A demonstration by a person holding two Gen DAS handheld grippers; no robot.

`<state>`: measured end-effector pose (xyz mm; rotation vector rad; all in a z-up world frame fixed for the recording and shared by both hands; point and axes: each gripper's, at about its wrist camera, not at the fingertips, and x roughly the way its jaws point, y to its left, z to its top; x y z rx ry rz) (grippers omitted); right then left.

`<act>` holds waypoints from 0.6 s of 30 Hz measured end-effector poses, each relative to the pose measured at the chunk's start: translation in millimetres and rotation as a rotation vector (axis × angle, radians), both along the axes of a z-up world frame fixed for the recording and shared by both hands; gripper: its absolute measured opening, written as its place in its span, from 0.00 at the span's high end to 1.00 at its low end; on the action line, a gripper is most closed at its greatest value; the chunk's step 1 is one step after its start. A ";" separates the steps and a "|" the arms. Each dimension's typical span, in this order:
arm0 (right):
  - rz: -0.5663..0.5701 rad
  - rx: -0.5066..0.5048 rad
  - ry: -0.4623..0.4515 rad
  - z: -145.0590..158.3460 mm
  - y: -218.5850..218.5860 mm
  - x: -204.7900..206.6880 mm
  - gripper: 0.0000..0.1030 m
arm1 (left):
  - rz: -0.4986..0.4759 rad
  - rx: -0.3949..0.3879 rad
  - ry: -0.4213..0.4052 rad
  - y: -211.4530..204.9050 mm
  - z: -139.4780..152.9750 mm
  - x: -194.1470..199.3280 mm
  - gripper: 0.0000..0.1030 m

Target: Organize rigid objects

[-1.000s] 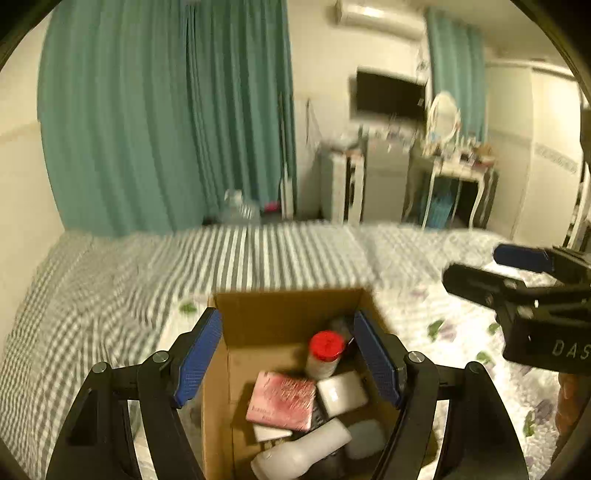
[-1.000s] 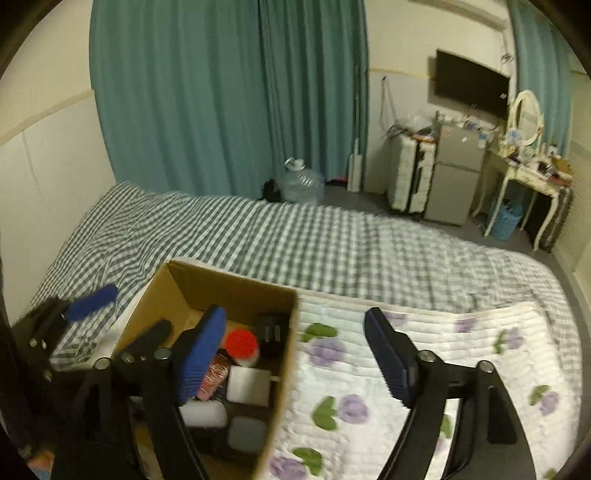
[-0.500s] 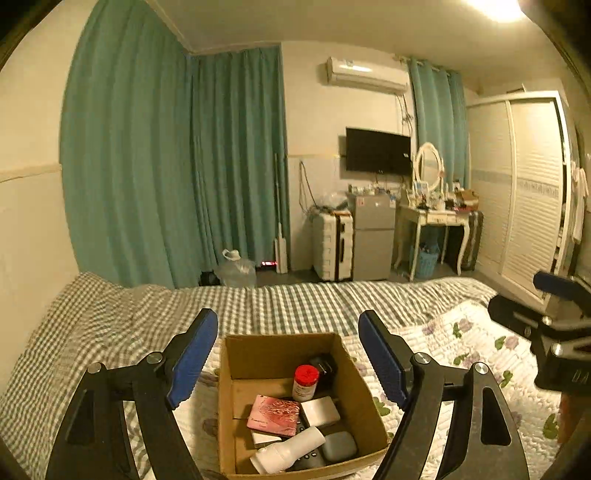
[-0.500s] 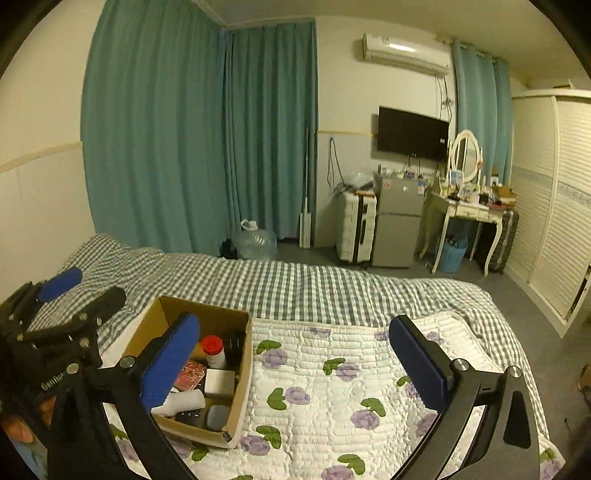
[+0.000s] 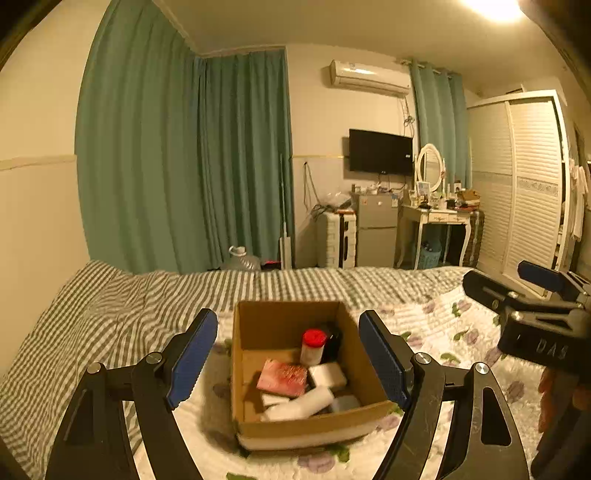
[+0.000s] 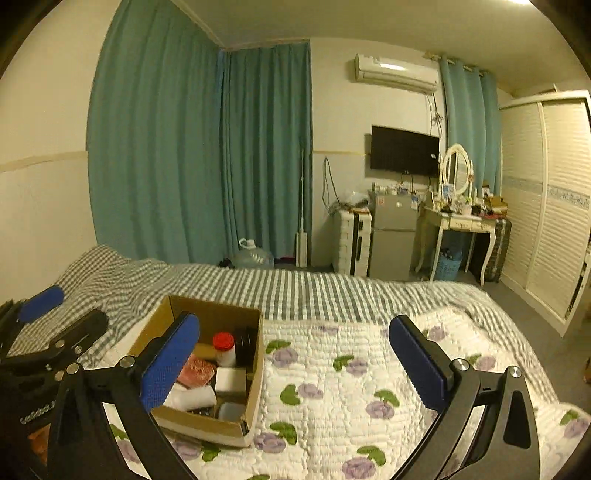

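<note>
Cardboard box [image 5: 295,424] of bottles and packets near the quilt's [image 6: 369,369] left edge, left gripper [image 5: 288,362] and right gripper [image 6: 295,365] raised, fingers apart, empty.

The room sits under warm, yellowish light, fairly dim, from a ceiling lamp [image 5: 495,5] that blows out to a white glare at the top edge of the left view. The air conditioner [image 6: 397,72] catches a bright sheen. Soft shadow gathers inside the cardboard box [image 5: 295,428] and along its left side on the quilt [image 6: 332,387]. Both views bend strongly: curtains [image 5: 166,166] and walls bow outward, and the corners go black. The box and the near quilt look slightly smeared in the left view; the far furniture stays grainy but readable.
</note>
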<state>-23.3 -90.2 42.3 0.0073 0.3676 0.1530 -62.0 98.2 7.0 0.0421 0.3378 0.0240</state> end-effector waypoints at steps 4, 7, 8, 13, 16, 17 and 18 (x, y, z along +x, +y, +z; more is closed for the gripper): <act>-0.004 -0.010 0.030 -11.3 -1.8 0.2 0.00 | 0.013 -0.003 0.012 3.3 -7.1 -2.7 0.21; -0.004 -0.017 0.044 -16.6 -0.5 -1.8 0.00 | 0.011 0.001 0.013 1.2 -7.5 -3.1 0.21; -0.004 -0.018 0.046 -17.2 -0.5 -2.2 0.00 | 0.012 0.005 0.013 0.5 -7.3 -3.4 0.21; -0.009 -0.013 0.048 -17.5 -2.5 -1.2 0.00 | 0.014 0.003 0.021 0.4 -7.2 -3.2 0.21; -0.010 -0.013 0.052 -19.2 -2.4 -0.7 0.00 | 0.014 0.000 0.026 1.3 -7.8 -1.7 0.21; -0.010 -0.013 0.053 -19.4 -2.1 -1.0 0.00 | 0.013 -0.001 0.028 1.5 -8.3 -1.5 0.21; -0.012 -0.013 0.053 -19.6 -2.1 -1.1 0.00 | 0.014 -0.001 0.029 1.8 -8.8 -1.3 0.21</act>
